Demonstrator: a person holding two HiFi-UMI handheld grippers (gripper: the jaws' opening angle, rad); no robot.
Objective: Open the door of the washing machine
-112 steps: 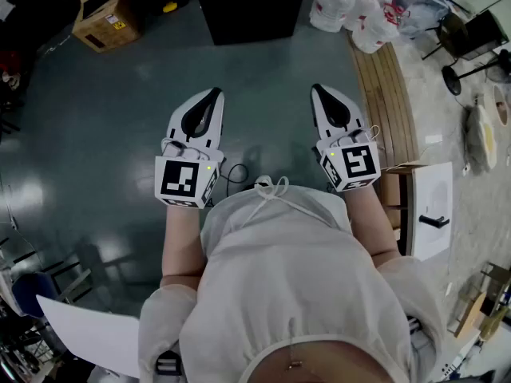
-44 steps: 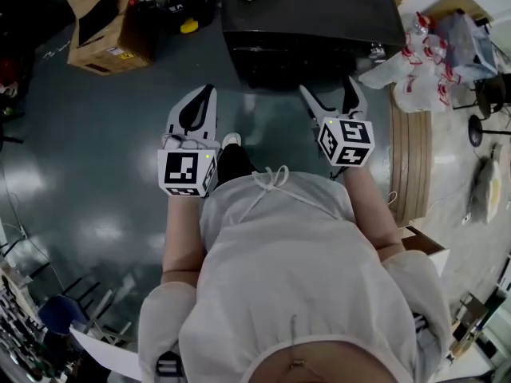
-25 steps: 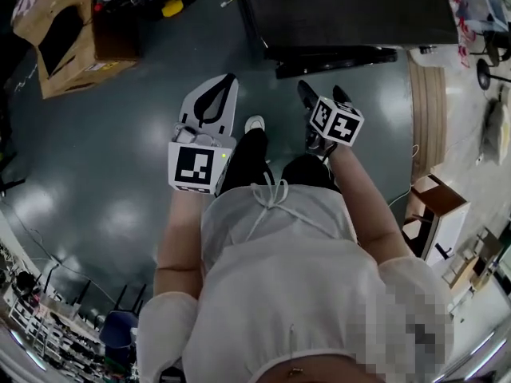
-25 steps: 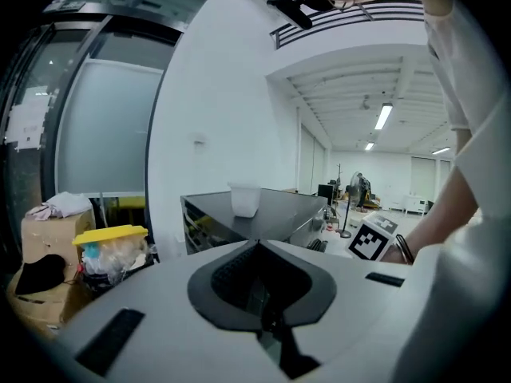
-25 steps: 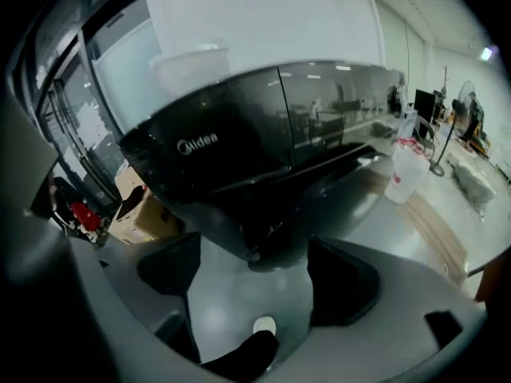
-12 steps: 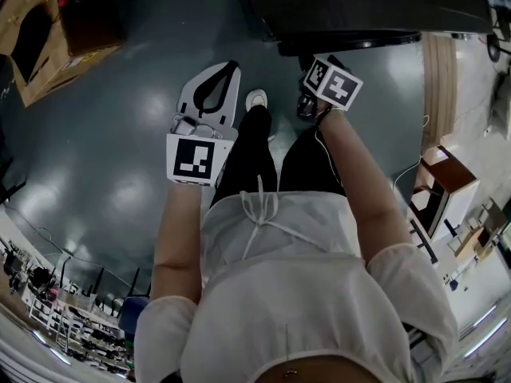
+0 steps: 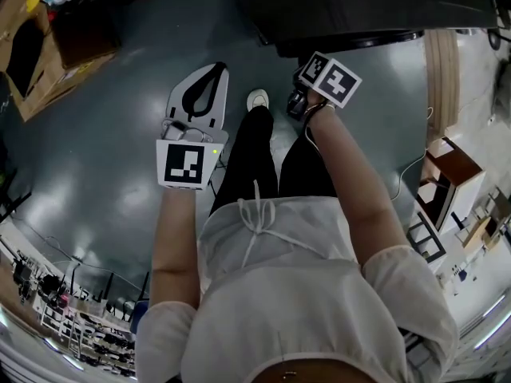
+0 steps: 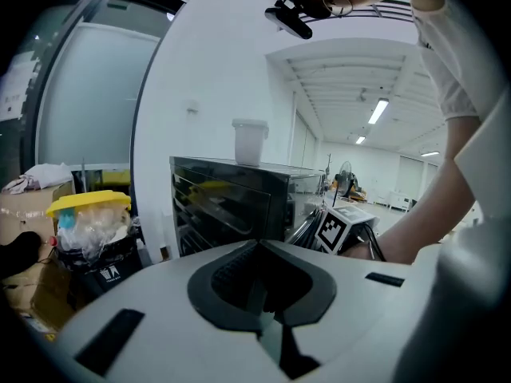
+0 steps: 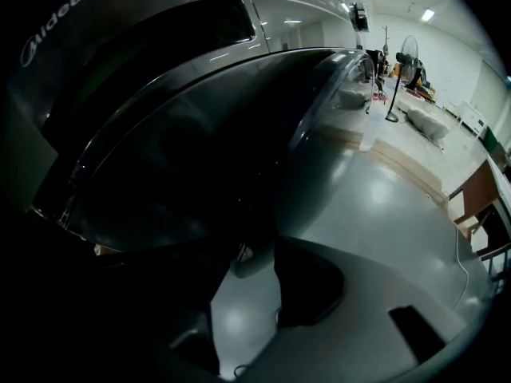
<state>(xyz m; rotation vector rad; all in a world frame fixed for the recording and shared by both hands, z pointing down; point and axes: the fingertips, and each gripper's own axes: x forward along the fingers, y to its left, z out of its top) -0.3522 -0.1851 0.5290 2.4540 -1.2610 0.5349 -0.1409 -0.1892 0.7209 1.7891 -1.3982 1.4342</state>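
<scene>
Washing machine (image 7: 359,2) fills the top of the head view, and its round door (image 9: 200,134) looks unopened. Right tongs (image 9: 255,258) have dropped to the door's lower rim and just narrowed onto it, seemingly gripping, so the pull can begin. Left tongs (image 8: 257,250) hang closed and empty.

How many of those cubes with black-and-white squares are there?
2. One cube sits on the left gripper over the floor; the other cube sits on the right gripper beside the washing machine. None seems hidden.
</scene>
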